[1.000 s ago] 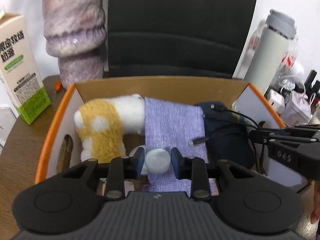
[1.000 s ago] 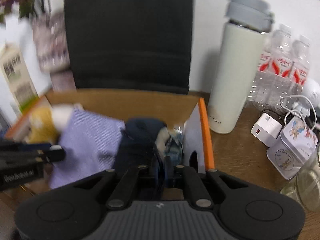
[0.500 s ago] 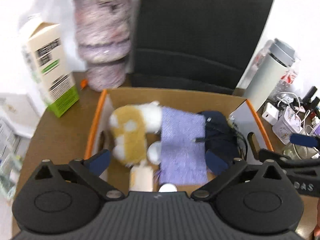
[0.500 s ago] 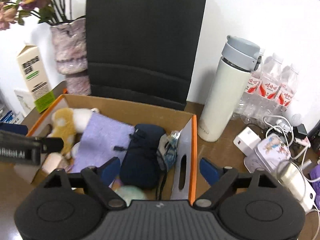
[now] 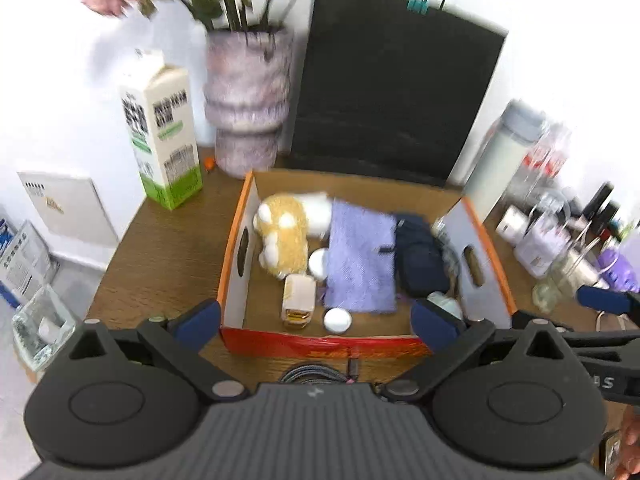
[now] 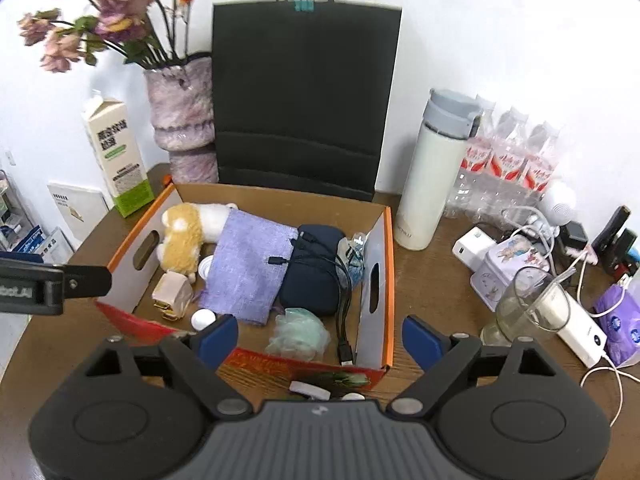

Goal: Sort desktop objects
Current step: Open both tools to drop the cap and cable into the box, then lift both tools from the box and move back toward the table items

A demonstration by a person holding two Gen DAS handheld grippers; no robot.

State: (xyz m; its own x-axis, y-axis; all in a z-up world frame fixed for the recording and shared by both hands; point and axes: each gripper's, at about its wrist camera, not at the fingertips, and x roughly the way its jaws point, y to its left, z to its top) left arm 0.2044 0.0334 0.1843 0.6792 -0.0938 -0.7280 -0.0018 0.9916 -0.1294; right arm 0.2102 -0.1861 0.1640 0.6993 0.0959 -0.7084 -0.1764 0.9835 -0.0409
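An open cardboard box [image 5: 234, 264] [image 6: 376, 272] with orange edges stands on the wooden desk. It holds a yellow-and-white plush toy [image 5: 282, 232] [image 6: 180, 236], a purple cloth [image 5: 360, 260] [image 6: 248, 268], a dark blue pouch [image 5: 418, 260] [image 6: 316, 272] with a black cable, a small white round jar [image 5: 337, 320] [image 6: 202, 319], a beige bottle [image 5: 298, 300] [image 6: 172, 294] and a green mesh puff [image 6: 300, 332]. My left gripper [image 5: 316, 322] is open and empty, above the box's near edge. My right gripper [image 6: 320, 334] is open and empty, near the box front.
A milk carton [image 5: 162, 136] [image 6: 118, 156], a purple vase with flowers [image 5: 246, 100] [image 6: 182, 112] and a black paper bag [image 6: 304, 96] stand behind the box. Right of it are a white flask [image 6: 434, 172], water bottles [image 6: 508, 168], a tin [image 6: 508, 264], a glass [image 6: 528, 304] and chargers.
Both grippers opened and pulled back and up from the box. The left one let go of the white round jar, which now lies in the box front. The right one opened empty.
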